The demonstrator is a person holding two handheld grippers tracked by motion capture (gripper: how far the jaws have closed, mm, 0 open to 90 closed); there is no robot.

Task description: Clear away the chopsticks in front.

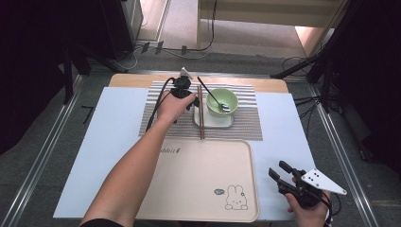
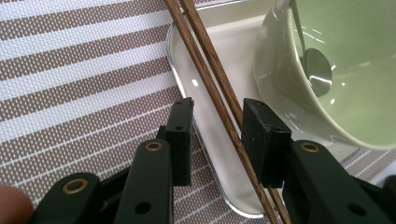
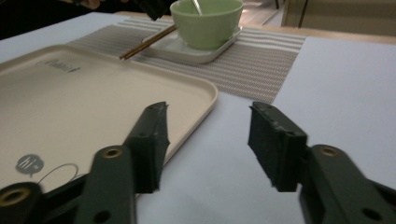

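Observation:
A pair of brown wooden chopsticks [image 1: 201,113] lies along the left edge of a white square plate [image 1: 213,121]. A green bowl [image 1: 223,100] with a metal spoon [image 1: 213,98] in it stands on that plate. My left gripper [image 1: 193,100] reaches in from the left. In the left gripper view it [image 2: 217,135] is open, and the chopsticks [image 2: 205,60] run between its jaws, close against the right one, beside the bowl [image 2: 345,70]. My right gripper [image 1: 276,168] is held open over the white sheet at the front right, with nothing between its fingers [image 3: 208,140].
The plate rests on a striped placemat [image 1: 246,125] at the back of the table. A beige tray [image 1: 203,184] with a rabbit drawing lies in front of it, its corner [image 3: 205,91] just left of my right gripper. A white sheet [image 1: 113,142] covers the table.

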